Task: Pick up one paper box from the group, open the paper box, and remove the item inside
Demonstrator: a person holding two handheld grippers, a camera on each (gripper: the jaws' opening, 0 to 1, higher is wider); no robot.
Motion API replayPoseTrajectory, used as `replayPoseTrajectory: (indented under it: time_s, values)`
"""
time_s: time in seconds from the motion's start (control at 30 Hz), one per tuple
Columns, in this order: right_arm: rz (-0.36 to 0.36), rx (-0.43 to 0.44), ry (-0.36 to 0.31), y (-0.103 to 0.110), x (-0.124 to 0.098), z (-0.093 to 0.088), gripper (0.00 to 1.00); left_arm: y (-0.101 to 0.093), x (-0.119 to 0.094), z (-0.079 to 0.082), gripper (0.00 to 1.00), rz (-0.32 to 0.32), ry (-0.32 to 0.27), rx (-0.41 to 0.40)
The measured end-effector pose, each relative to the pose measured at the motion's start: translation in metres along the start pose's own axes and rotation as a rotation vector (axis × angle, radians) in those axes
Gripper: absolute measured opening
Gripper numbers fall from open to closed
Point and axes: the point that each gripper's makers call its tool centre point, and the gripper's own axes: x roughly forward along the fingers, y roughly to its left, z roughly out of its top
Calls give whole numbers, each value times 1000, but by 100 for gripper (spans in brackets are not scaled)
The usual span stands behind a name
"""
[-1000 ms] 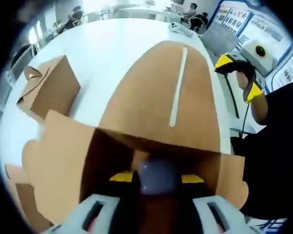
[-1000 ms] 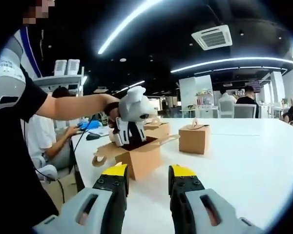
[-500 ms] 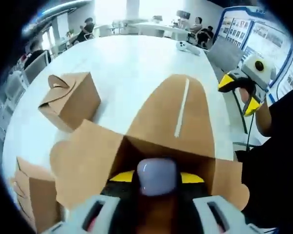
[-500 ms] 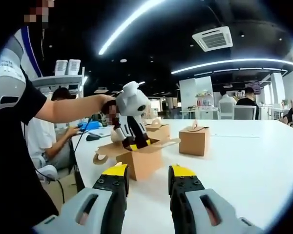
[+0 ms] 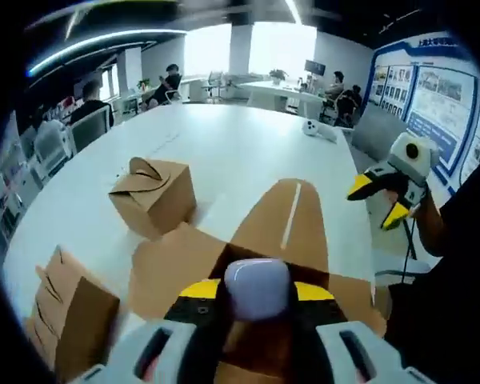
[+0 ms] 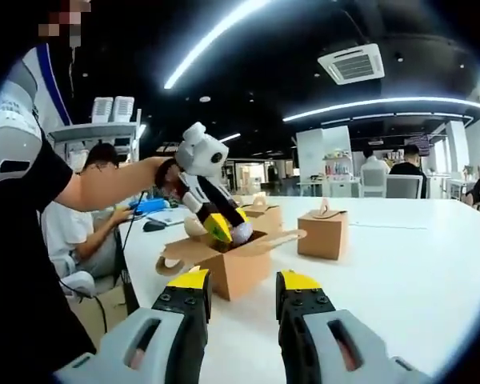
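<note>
Left claw [image 5: 256, 300]: shut on a pale lavender rounded item [image 5: 257, 286], held just above the open brown paper box [image 5: 284, 232]; also seen [image 6: 224, 230].
Right claw [image 6: 242, 288]: jaws parted, holding nothing, hanging above the white bench [image 6: 400, 264] apart from the open box [image 6: 228, 260].
Risk: nothing pins the box, so a snag on its flaps could drag or tip it; the smooth item might slip.
Around: closed brown paper boxes [image 5: 154, 194] [image 5: 68, 308] sit near the bench's edge; none blocks the lift.
</note>
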Motion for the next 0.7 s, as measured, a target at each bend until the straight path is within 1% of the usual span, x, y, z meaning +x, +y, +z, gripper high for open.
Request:
replayPoseTrajectory:
  time_s: [0.03, 0.1, 0.13, 0.17, 0.2, 0.23, 0.27, 0.33, 0.4, 0.47, 0.53, 0.57, 0.6, 0.63, 0.7]
  values:
    - [3, -2, -6, 1, 1, 1, 33, -1, -2, 1, 34, 5, -16, -1]
    - [4, -2, -14, 2, 3, 3, 33, -4, -6, 7, 34, 0, -76, -13]
    - [4, -1, -15, 2, 4, 4, 33, -4, -7, 8, 34, -2, -86, -19]
    - [5, -1, -15, 2, 5, 4, 33, -2, -12, 10, 34, 20, -118, -63]
    - [4, -1, -12, 2, 5, 3, 33, -3, -15, 8, 34, 28, -121, -46]
    - [3, 0, -10, 2, 6, 3, 33, -1, -18, 12, 34, 39, -149, -42]
    - [0, 3, -5, 1, 7, 2, 33, -2, -23, 16, 34, 39, -197, -62]
    - [-8, 7, -4, 1, 8, 1, 33, -3, -31, 22, 34, 34, -267, -89]
    - [-11, 13, -6, 1, 8, 1, 33, 0, -40, 26, 33, 51, -330, -109]
    - [-12, 16, -7, 2, 9, 1, 33, 0, -48, 26, 33, 74, -374, -126]
    - [-12, 15, -4, 3, 11, 0, 32, 0, -56, 20, 33, 106, -399, -134]
    - [-10, 15, -4, 3, 11, 0, 32, 0, -63, 18, 33, 133, -428, -137]
    - [-7, 15, -4, 4, 12, 0, 32, -1, -68, 16, 33, 142, -448, -148]
    - [-6, 16, -3, 4, 13, 0, 32, -2, -73, 17, 33, 146, -480, -158]
    - [-6, 17, 4, 3, 16, -2, 32, -5, -84, 23, 33, 133, -563, -202]
